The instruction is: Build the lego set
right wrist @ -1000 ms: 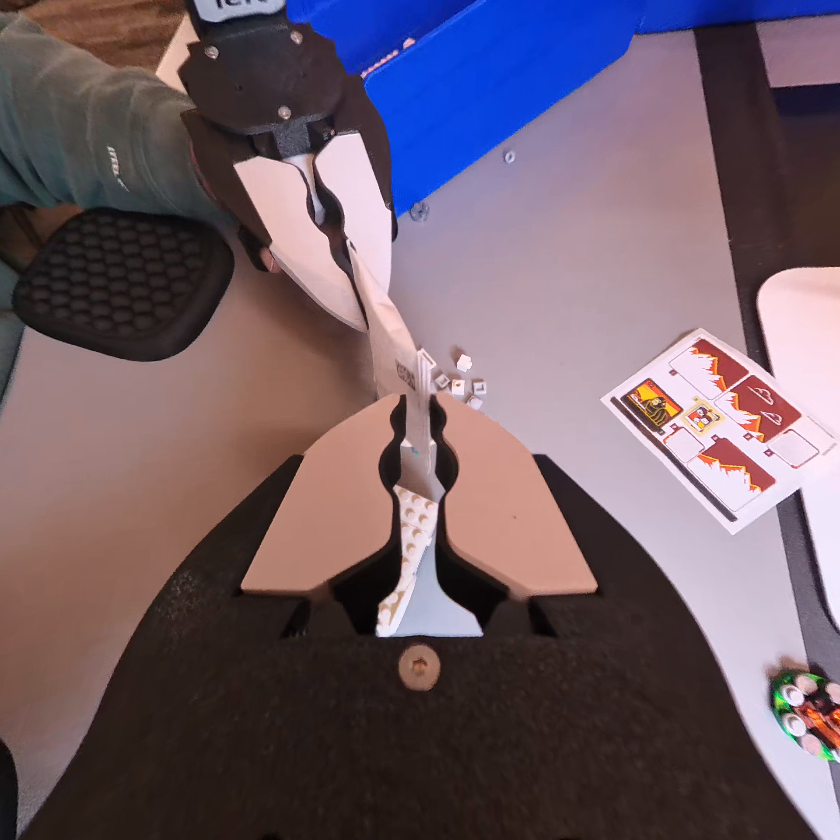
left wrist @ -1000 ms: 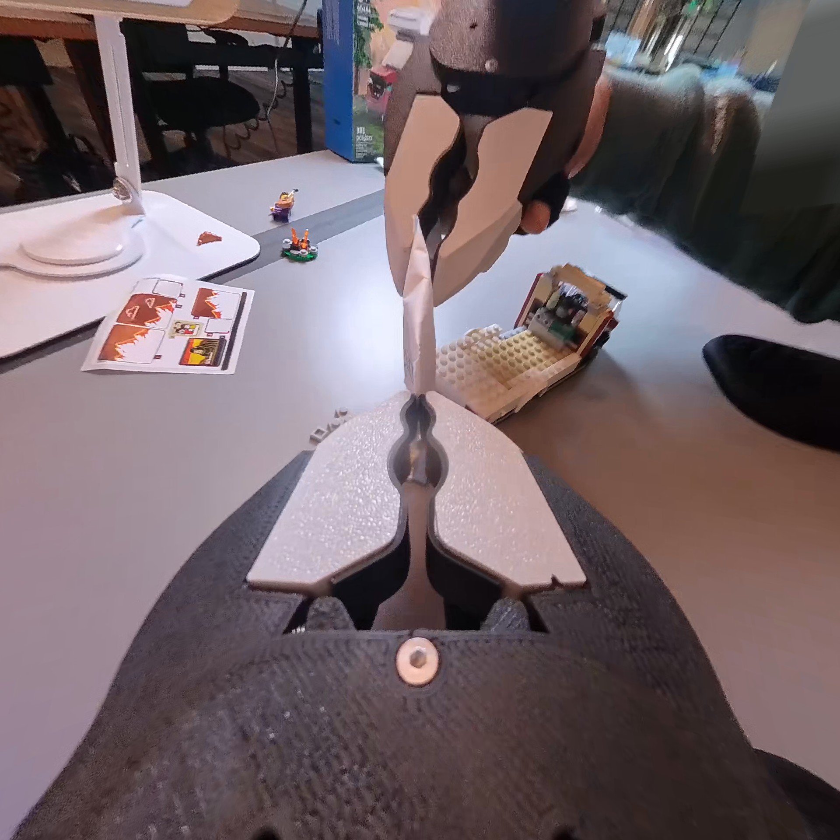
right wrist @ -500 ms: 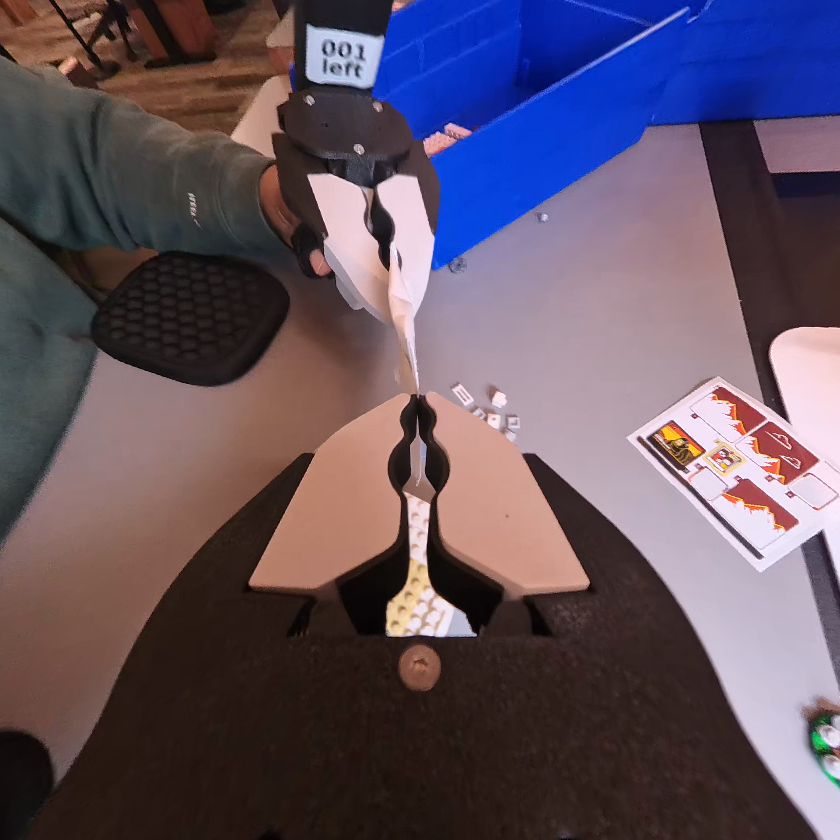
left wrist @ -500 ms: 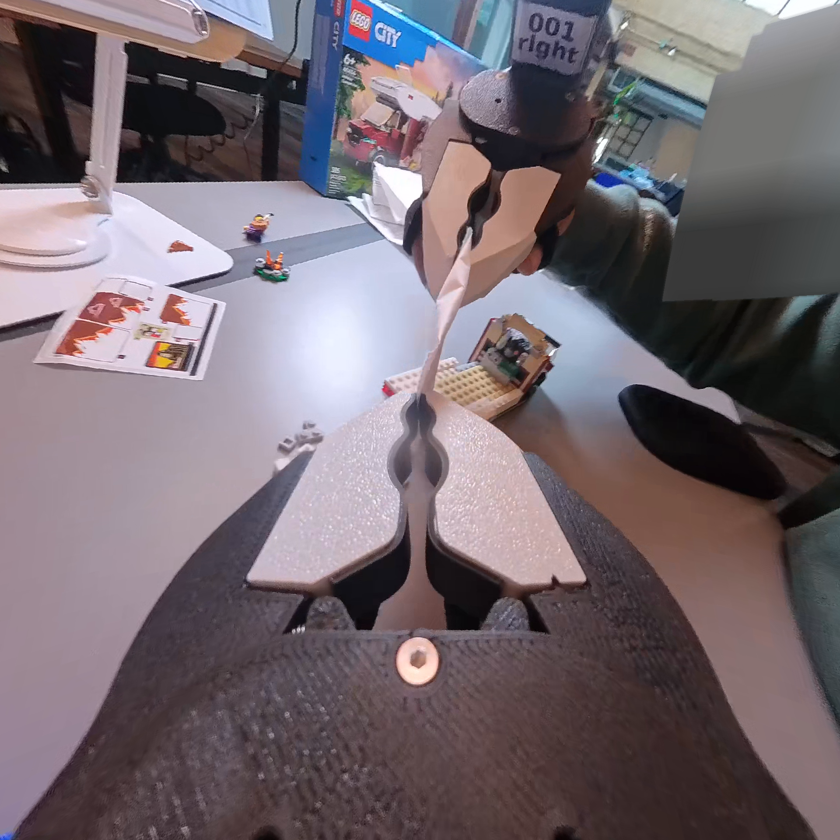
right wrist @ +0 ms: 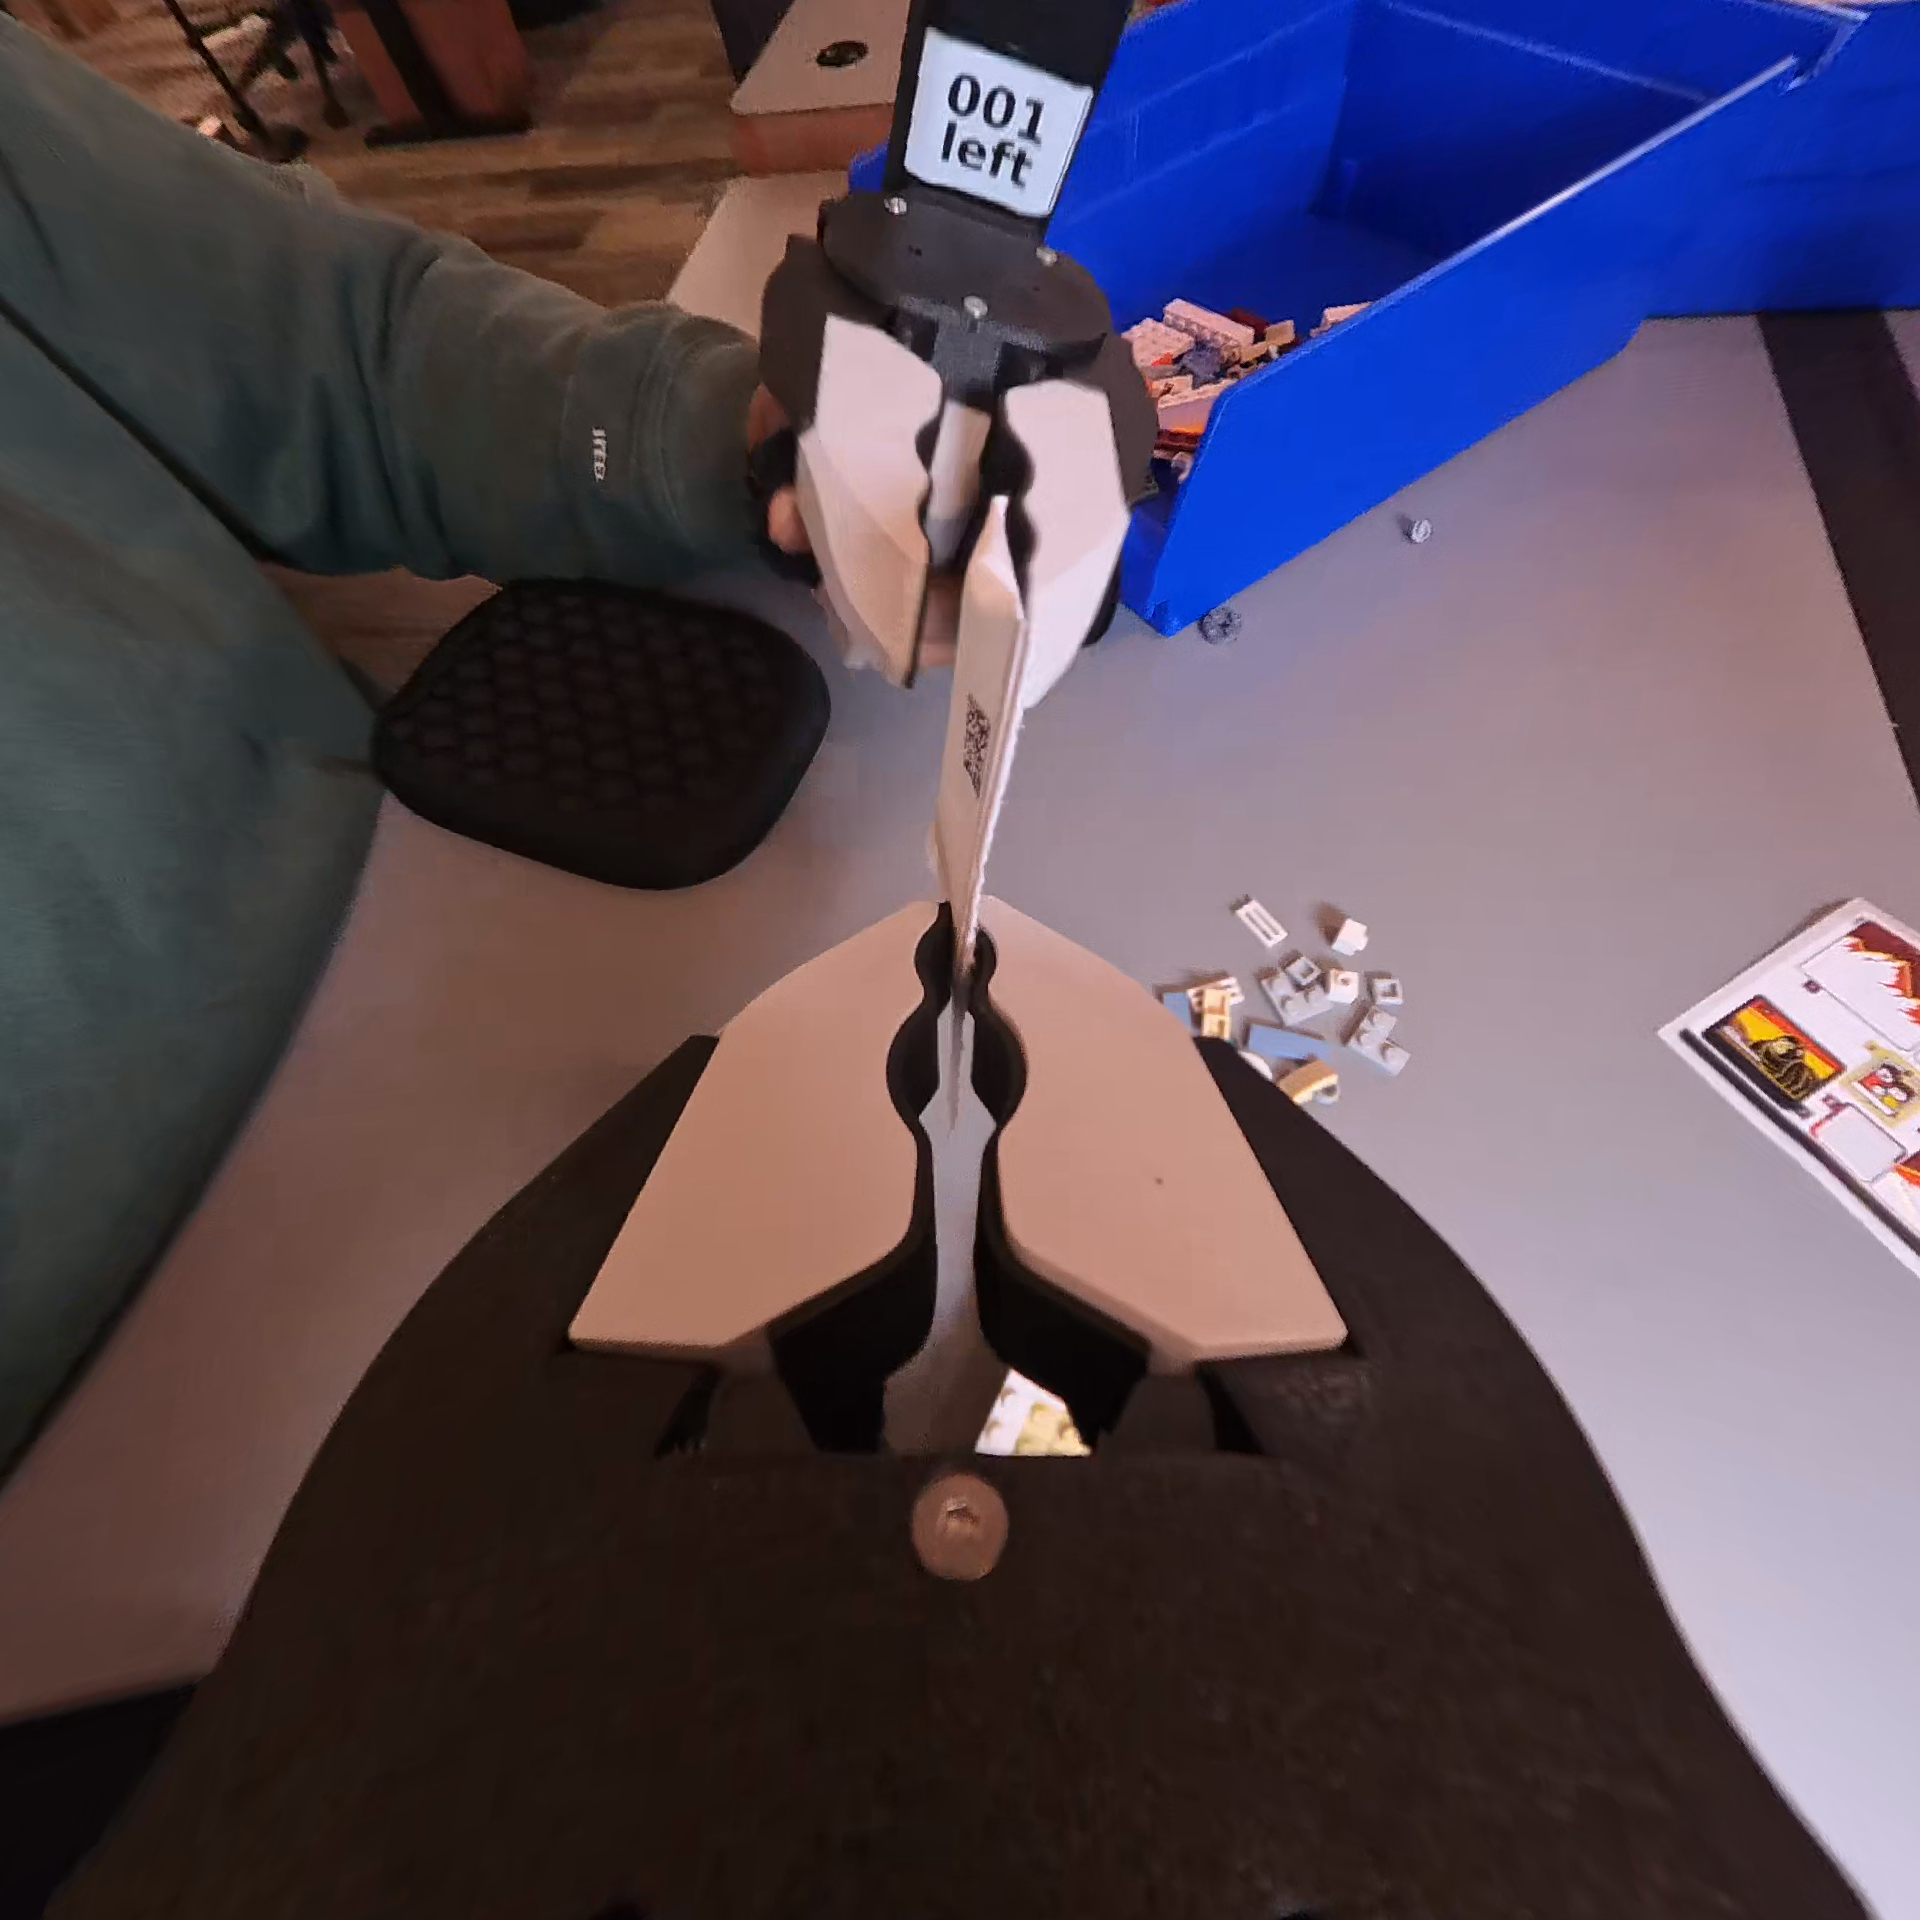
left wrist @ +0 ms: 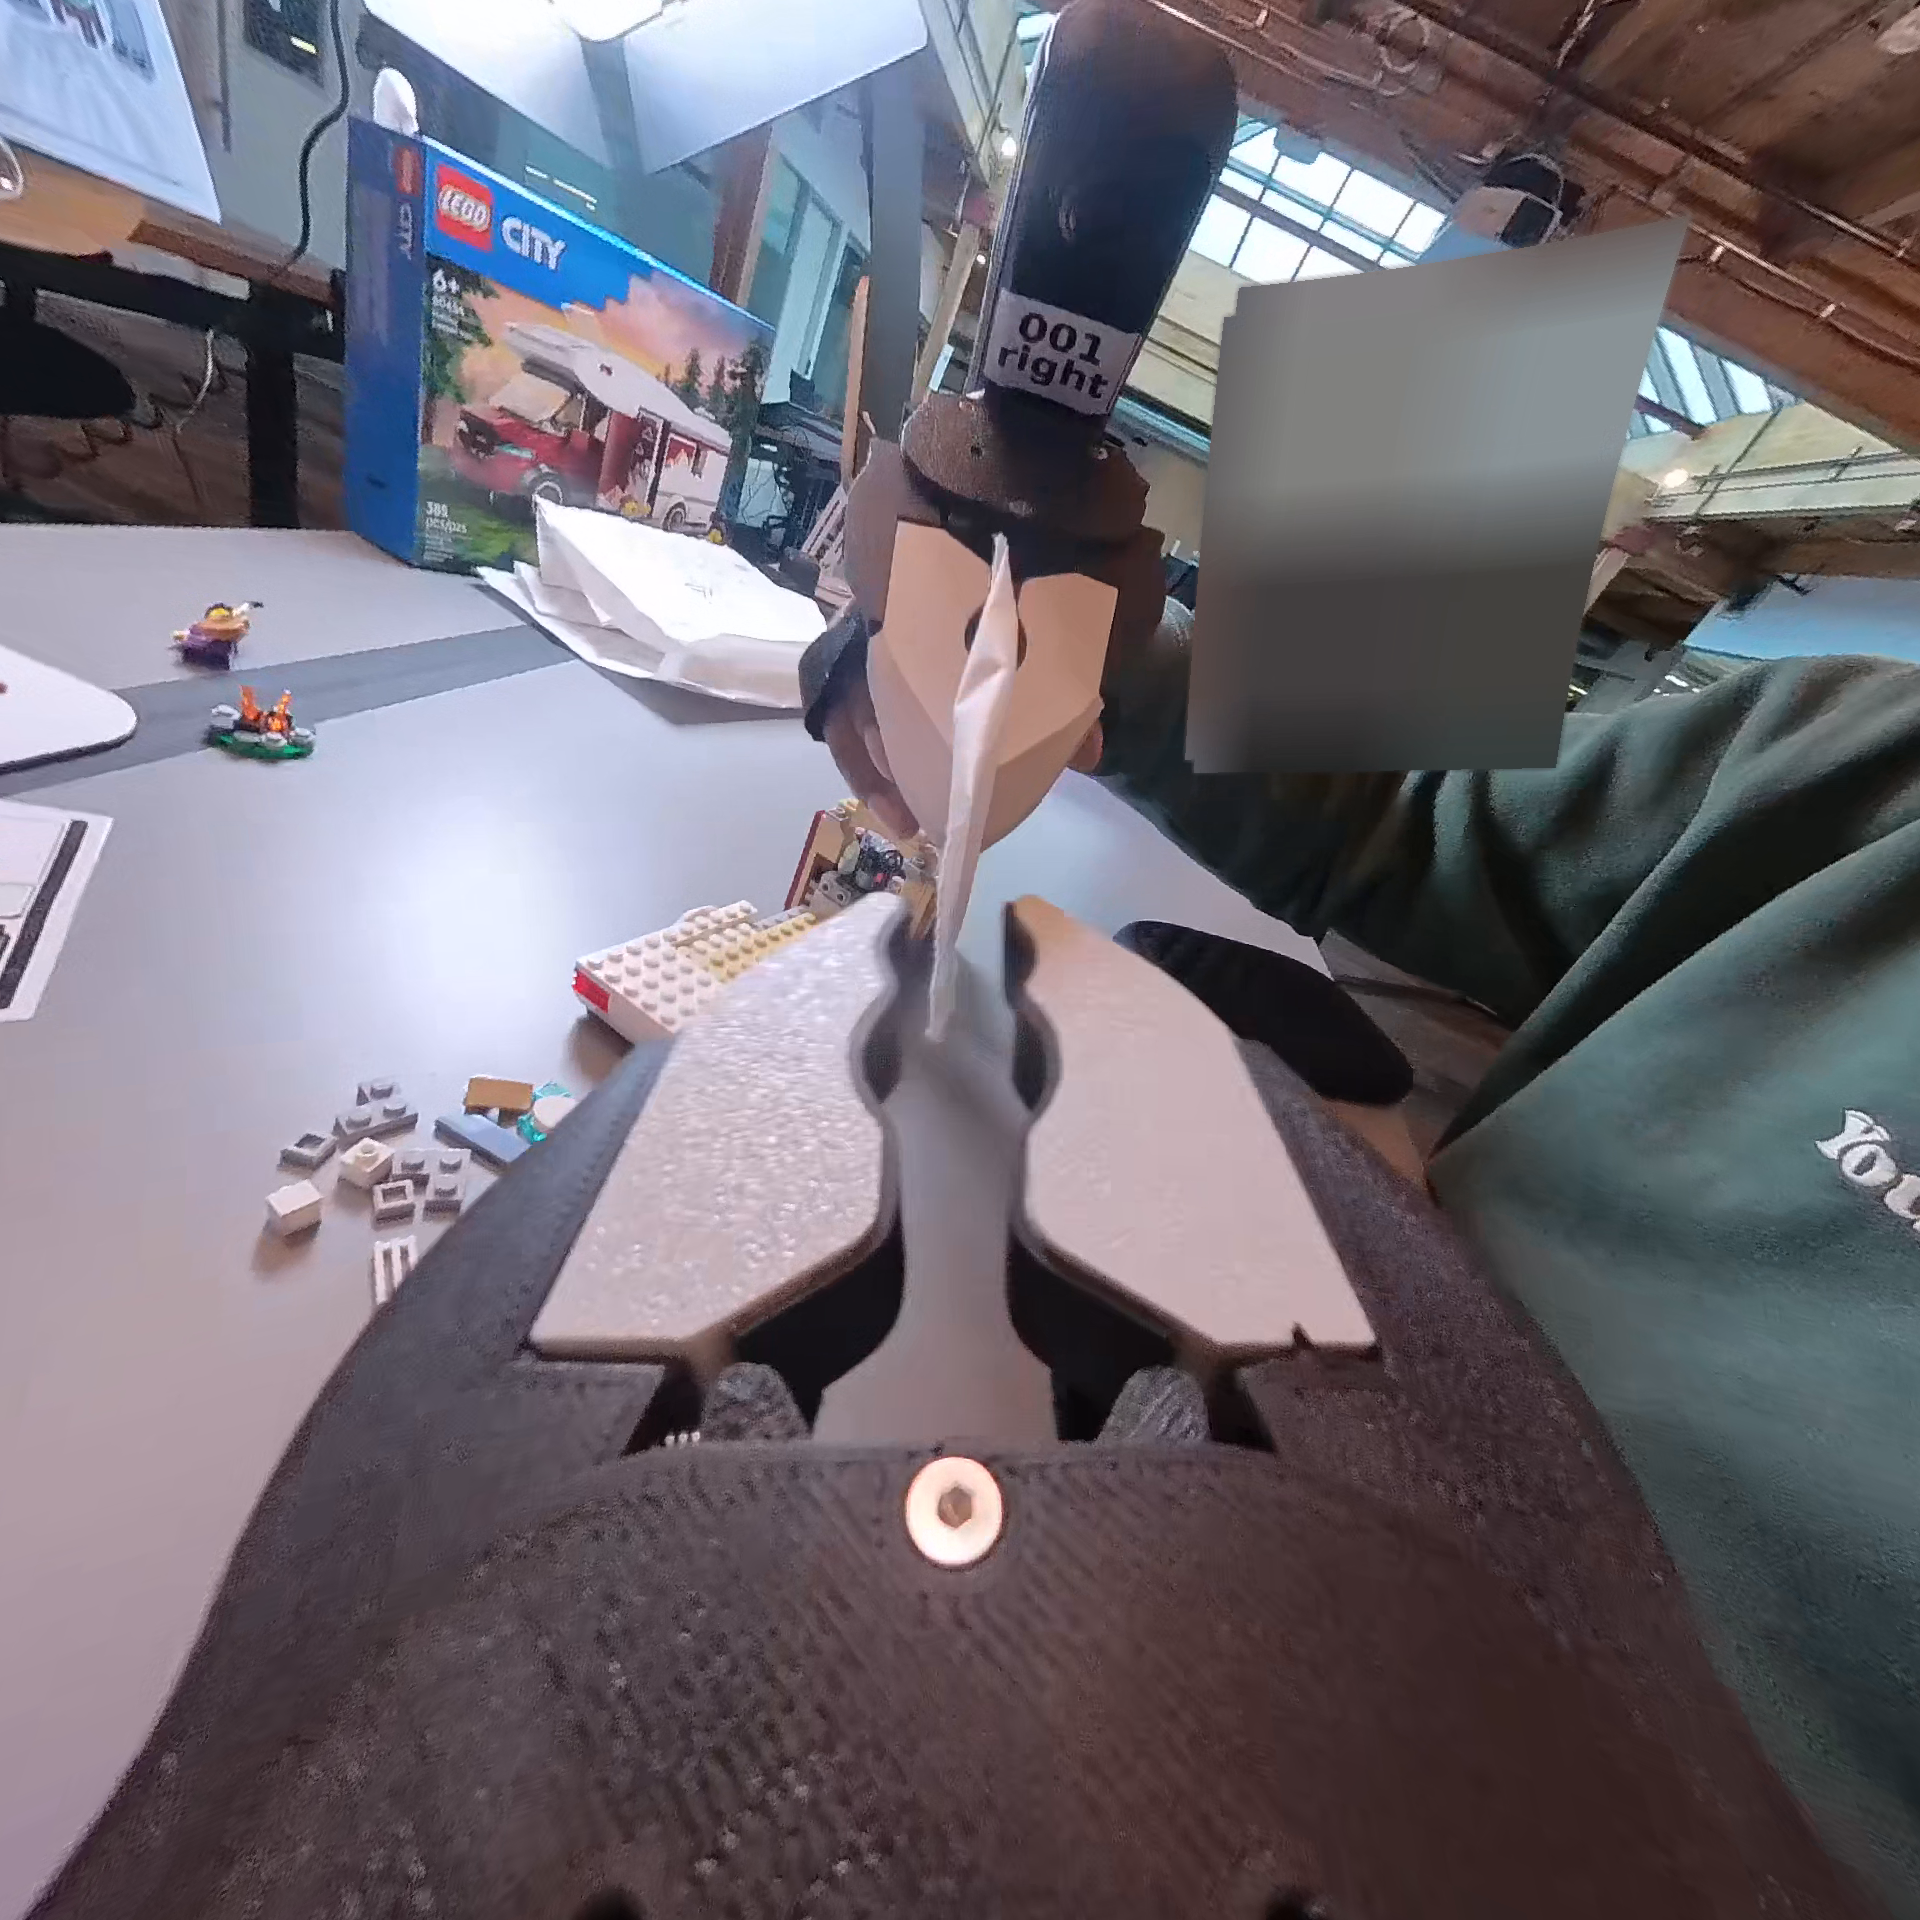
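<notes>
My right gripper (right wrist: 961, 914) is shut on one end of a white paper bag (right wrist: 982, 748) and holds it above the grey table (right wrist: 1455, 779). My left gripper (left wrist: 953, 920) is open, and the bag's free end (left wrist: 951, 935) hangs loose between its fingers. The right gripper (left wrist: 977, 821) faces it from above. In the right wrist view the left gripper (right wrist: 971, 665) stands open around the bag's far end. A pile of small grey, white and blue Lego pieces (left wrist: 384, 1153) (right wrist: 1309, 997) lies on the table. A partly built white and tan model (left wrist: 675, 966) lies under the grippers.
A blue bin (right wrist: 1455, 312) with bricks stands at the back. A sticker sheet (right wrist: 1829, 1060) lies at the right. The Lego box (left wrist: 540, 384), more white bags (left wrist: 665, 613), a campfire piece (left wrist: 260, 722) and a minifigure (left wrist: 218, 629) lie farther off. A black chair armrest (right wrist: 603, 727) sits at the table's edge. Tip to tip, the grippers are about 5 cm apart. The right tips stand about 30 cm off the campfire piece (left wrist: 260, 722).
My left gripper has opened and let go of the bag. Both grippers have moved apart and risen, and the bag now hangs from the right gripper alone.
</notes>
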Demonstrator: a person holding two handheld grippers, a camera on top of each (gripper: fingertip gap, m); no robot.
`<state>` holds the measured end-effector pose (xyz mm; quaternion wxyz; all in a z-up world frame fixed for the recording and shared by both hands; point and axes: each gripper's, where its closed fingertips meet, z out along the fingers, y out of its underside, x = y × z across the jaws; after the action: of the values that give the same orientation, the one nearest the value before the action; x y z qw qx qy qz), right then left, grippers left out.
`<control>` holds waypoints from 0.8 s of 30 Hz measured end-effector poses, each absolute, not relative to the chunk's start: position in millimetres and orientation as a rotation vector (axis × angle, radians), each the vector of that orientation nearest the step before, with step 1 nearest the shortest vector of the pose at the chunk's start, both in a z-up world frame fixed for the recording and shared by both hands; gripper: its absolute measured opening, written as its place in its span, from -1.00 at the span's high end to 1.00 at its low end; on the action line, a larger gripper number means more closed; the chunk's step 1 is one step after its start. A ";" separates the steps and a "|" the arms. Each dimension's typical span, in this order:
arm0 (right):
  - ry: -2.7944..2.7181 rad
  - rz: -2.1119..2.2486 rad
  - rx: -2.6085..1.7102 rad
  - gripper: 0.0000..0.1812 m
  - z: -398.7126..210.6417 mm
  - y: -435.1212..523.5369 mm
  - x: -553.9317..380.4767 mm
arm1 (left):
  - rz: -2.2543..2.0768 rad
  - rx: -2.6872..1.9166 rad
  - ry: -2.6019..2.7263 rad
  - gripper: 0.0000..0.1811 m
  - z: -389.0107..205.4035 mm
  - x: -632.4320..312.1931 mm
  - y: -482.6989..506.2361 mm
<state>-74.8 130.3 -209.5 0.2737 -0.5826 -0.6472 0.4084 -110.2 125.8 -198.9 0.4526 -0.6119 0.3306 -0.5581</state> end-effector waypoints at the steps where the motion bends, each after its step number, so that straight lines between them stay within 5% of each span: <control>1: -1.745 1.090 -1.570 1.00 -209.4 126.6 -74.3 | -1.369 -1.503 0.822 0.67 -196.4 -110.0 124.0; 4: -1.760 1.081 -1.583 1.00 -209.5 112.6 -77.6 | -1.374 -1.455 0.847 0.58 -186.8 -99.7 114.6; 6: -1.797 0.993 -1.585 1.00 -215.3 108.8 -79.7 | -1.326 -1.427 0.881 0.99 -183.5 -93.6 108.8; 17: -1.687 0.898 -1.533 0.99 -197.6 97.4 -69.4 | -1.158 -1.439 1.036 1.00 -186.4 -96.0 96.1; 21: -1.650 0.847 -1.516 0.68 -198.1 86.1 -63.4 | -1.071 -1.441 1.126 1.00 -198.6 -84.4 88.0; 24: -1.630 0.773 -1.490 1.00 -198.5 80.7 -60.1 | -1.075 -1.428 1.149 1.00 -201.8 -73.6 81.6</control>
<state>-60.1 80.7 -198.5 0.3903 -0.5863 -0.6413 0.3044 -73.6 81.6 -201.8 0.4868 -0.5871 0.4724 -0.4418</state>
